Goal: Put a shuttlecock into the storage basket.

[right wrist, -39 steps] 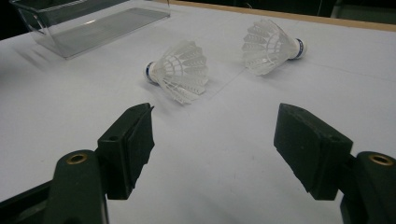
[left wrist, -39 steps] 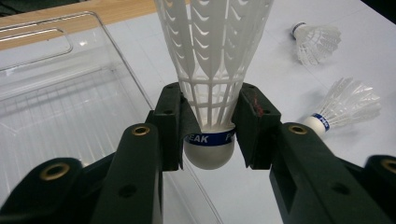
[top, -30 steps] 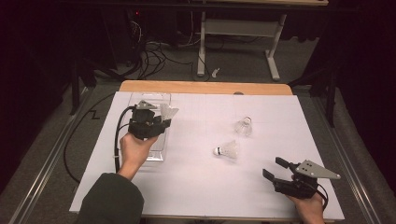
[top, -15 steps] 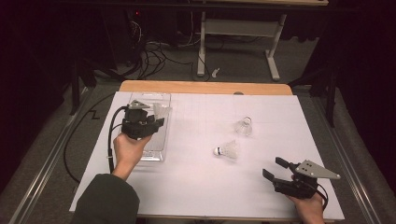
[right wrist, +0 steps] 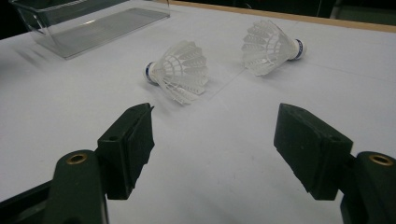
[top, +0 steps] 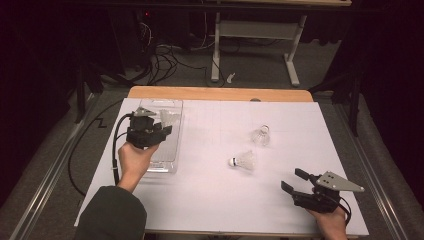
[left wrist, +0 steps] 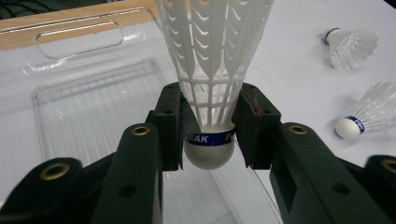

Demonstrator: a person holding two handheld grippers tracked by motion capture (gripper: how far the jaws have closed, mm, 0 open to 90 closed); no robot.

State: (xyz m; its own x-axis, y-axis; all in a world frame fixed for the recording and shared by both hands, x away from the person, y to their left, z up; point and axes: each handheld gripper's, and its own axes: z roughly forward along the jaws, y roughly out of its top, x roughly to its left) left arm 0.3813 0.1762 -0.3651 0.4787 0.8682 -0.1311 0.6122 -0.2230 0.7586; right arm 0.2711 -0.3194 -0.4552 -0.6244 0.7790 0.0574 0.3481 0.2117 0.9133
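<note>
1. Left gripper (left wrist: 209, 135): clamped on a white shuttlecock (left wrist: 212, 56) just above its cork, blue band between the pads; skirt pointing away from the camera, cork towards it. Held above the clear plastic tray (top: 172, 107) at the worktop's left side.
2. Clear plastic tray: ribbed floor, handle slot at the far wall; resting on the white worktop (top: 210, 195).
3. Right gripper (right wrist: 212, 140): jaws wide apart, nothing between them; hovering low at the near right of the worktop.
4. Two loose shuttlecocks: nearer one (top: 242, 161) and farther one (top: 260, 135), lying near each other mid-worktop, well apart from the tray.
</note>
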